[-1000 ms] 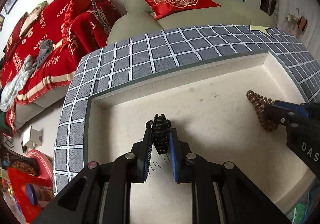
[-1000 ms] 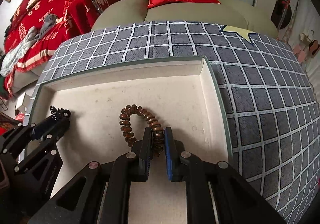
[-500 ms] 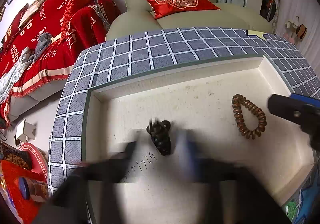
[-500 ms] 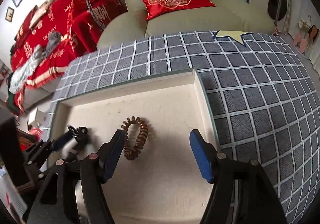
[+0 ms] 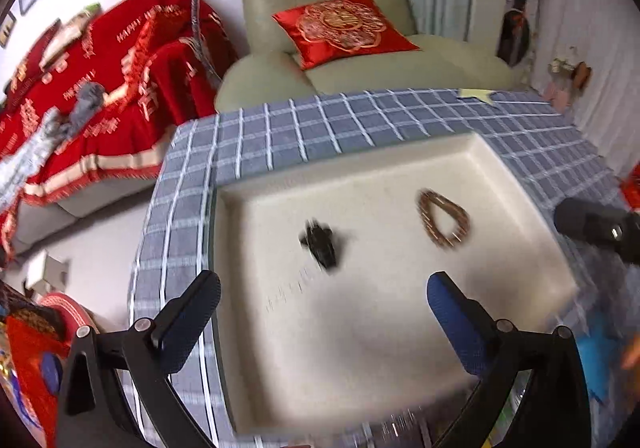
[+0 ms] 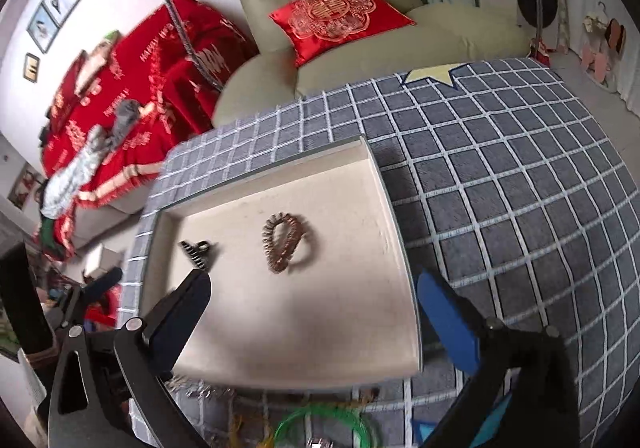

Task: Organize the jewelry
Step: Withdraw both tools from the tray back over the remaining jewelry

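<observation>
Both grippers have let go since a second ago: the black hair claw (image 5: pixel 322 244) that sat clamped between the left pads and the brown coil bracelet (image 5: pixel 442 218) that the right pads pinched now lie free on the floor of the cream tray (image 5: pixel 516 184), and we see both tools farther back from them, with more of the tray in view.

Going left to right, our left gripper (image 5: pixel 322 314) stands spread as wide as it goes, nothing between its pads; its jaws have just been opening. The claw lies ahead of it in the left half of the tray, clear of the walls. The bracelet rests in the right half, well apart from the claw. Our right gripper (image 6: pixel 312 312) is equally wide and empty, its jaws also just opened, with the bracelet ahead of its left finger.

We judge the step in hand to be the retreat after placing. To do it well we would draw each tool back along its own line with the fingers kept wide, so no pad catches a piece and drags it, and keep the two tools apart near the tray's front edge.

Both hands point steeply down and forward over the tray, side by side above the checked blue cloth (image 6: pixel 500 188).
</observation>
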Tool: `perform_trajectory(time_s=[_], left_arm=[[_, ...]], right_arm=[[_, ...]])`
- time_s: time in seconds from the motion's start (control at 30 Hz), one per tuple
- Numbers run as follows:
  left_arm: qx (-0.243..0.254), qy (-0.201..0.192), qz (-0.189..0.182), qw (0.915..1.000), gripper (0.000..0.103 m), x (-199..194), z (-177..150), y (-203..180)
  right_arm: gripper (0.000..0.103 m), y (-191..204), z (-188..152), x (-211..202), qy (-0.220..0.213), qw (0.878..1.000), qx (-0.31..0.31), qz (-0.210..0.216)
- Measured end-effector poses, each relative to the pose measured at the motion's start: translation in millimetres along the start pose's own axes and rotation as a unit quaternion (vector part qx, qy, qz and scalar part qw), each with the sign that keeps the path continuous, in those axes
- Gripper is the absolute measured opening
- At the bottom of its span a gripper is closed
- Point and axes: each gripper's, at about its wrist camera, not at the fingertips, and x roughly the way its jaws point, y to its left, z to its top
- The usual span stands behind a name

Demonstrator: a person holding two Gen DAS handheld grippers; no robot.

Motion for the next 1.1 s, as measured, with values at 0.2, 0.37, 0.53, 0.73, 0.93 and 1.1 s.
perform_trajectory(time_s=[0.2, 0.37, 0.53, 0.73, 0.93, 1.1], left_arm=[[0.002, -0.011, 0.004, 0.9999, 0.103, -44, -50, 6], [-0.026, -0.007, 0.008, 0.9996, 0.103, -67, -93, 15], [-0.025, 0.012, -0.017, 0.9995, 0.103, -75, -134, 15], [-0.004, 0.025, -0.029, 0.9992, 0.103, -77, -172, -5], [0.001, 0.049, -0.037, 0.9981, 0.103, -68, -186, -19], [0.008, 0.048, -0.04, 0.998, 0.103, -66, -188, -30]], right_arm=[[0.103, 1, -37, -34, 0.015, 1.0, -0.012, 0.012], [0.103, -10, -76, -61, 0.019, 1.0, 0.001, -0.005], [0.103, -23, -117, -74, 0.024, 0.999, 0.004, -0.032], [0.103, -36, -152, -60, 0.054, 0.996, 0.001, -0.07], [0.103, -43, -159, -53, 0.06, 0.995, 0.009, -0.084], [0.099, -43, -152, -49, 0.056, 0.994, 0.01, -0.091]])
